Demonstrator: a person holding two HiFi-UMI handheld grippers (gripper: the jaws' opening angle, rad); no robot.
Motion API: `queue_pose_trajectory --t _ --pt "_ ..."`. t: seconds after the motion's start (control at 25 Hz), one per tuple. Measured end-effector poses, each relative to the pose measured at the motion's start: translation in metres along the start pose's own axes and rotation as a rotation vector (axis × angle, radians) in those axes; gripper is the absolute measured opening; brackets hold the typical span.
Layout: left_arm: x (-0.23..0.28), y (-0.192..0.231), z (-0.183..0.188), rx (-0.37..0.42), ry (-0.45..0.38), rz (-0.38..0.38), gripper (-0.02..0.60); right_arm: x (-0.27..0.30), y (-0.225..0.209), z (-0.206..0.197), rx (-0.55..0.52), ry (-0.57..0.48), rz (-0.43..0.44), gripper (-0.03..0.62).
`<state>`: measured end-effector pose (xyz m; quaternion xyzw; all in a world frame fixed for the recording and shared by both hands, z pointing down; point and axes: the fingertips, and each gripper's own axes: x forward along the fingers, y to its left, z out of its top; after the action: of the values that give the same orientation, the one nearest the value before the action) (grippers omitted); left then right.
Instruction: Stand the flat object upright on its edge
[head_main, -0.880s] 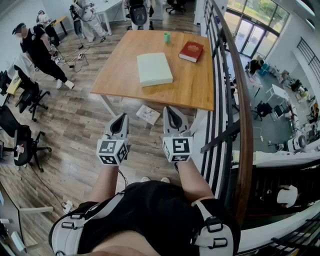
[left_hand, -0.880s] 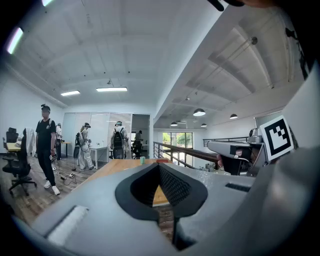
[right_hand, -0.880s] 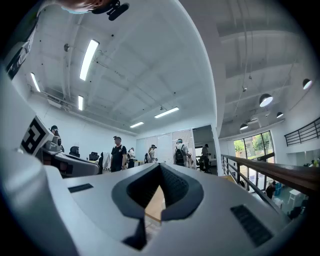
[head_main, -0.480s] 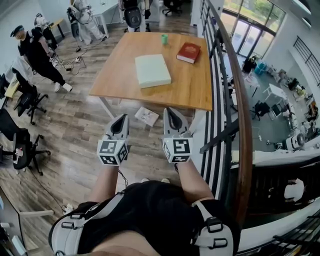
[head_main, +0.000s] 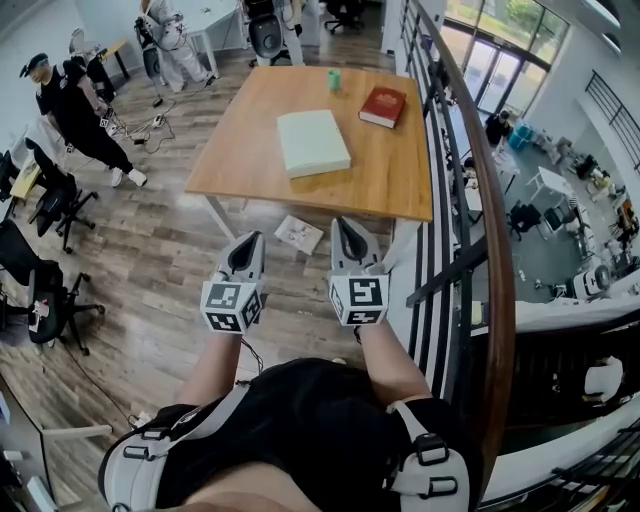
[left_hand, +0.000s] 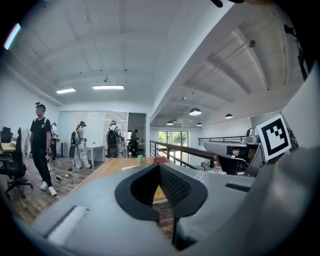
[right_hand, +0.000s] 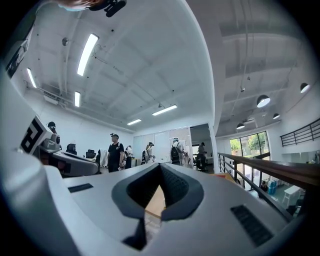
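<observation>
A pale green book (head_main: 313, 142) lies flat in the middle of the wooden table (head_main: 250, 150), and a red book (head_main: 383, 106) lies flat near its far right corner. My left gripper (head_main: 246, 246) and right gripper (head_main: 346, 232) are held side by side over the floor, short of the table's near edge. Both are shut with nothing between their jaws. In the left gripper view the left gripper (left_hand: 159, 167) points level at the table (left_hand: 107, 167); the right gripper (right_hand: 160, 167) fills most of its own view.
A small green cup (head_main: 333, 79) stands at the table's far edge. A white box (head_main: 298, 234) lies on the floor under the near edge. A railing (head_main: 480, 210) runs along the right. People (head_main: 75, 105) and office chairs (head_main: 50, 200) are at the left.
The view has shifted slightly, so the table sits a little lower and further right in the picture. Both grippers stay side by side and shut.
</observation>
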<state>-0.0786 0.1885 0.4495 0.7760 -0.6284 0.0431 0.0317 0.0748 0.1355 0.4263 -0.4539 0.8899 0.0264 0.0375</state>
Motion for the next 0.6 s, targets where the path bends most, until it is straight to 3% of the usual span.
queue_pose_trajectory --t 0.6 --pt "0.005 0.038 -0.016 -0.014 0.002 -0.010 0.005 0.019 0.016 -0.012 -0.024 -0.013 -0.034 0.006"
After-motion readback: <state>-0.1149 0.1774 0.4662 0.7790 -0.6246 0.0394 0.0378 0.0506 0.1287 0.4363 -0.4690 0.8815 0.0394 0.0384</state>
